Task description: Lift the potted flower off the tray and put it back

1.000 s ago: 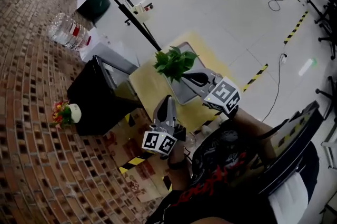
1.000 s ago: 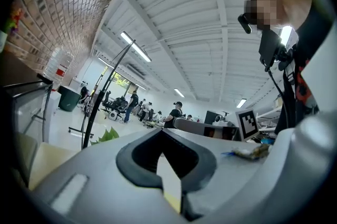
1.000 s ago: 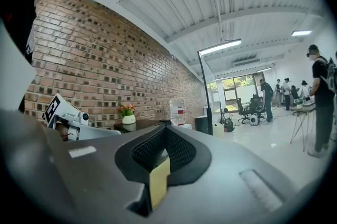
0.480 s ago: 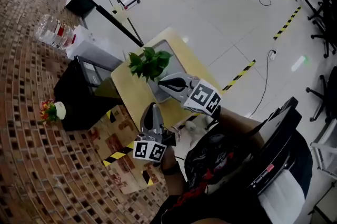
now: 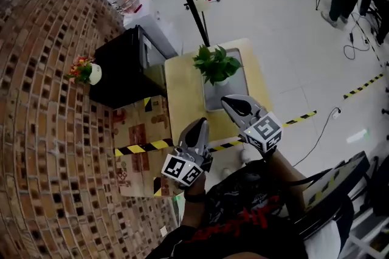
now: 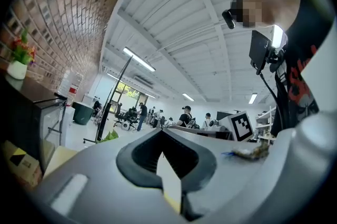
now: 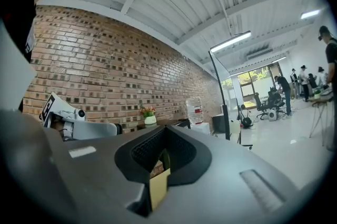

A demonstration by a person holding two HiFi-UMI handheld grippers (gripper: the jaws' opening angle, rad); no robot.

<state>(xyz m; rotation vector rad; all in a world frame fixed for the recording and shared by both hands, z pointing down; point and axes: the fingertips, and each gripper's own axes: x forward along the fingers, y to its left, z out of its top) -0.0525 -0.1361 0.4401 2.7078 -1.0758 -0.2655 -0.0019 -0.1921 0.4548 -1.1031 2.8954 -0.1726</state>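
Yellow surface (image 5: 182, 87): potted flower (image 5: 216, 66) upright on tray (image 5: 213, 101). Left claw (image 5: 199, 125), right claw (image 5: 229, 101): closed, empty, now drawn back from it; put-back likely complete.

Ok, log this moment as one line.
potted flower: upright on tray, untouched | left gripper: shut, empty | right gripper: shut, empty

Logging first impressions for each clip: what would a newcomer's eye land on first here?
The leafy green potted flower, standing on the grey tray on the small pale table mid-frame in the head view. Just below it, the left tongs and right tongs point toward the table, both shut and empty. At left, a small red-flowered pot sits on a black cabinet.
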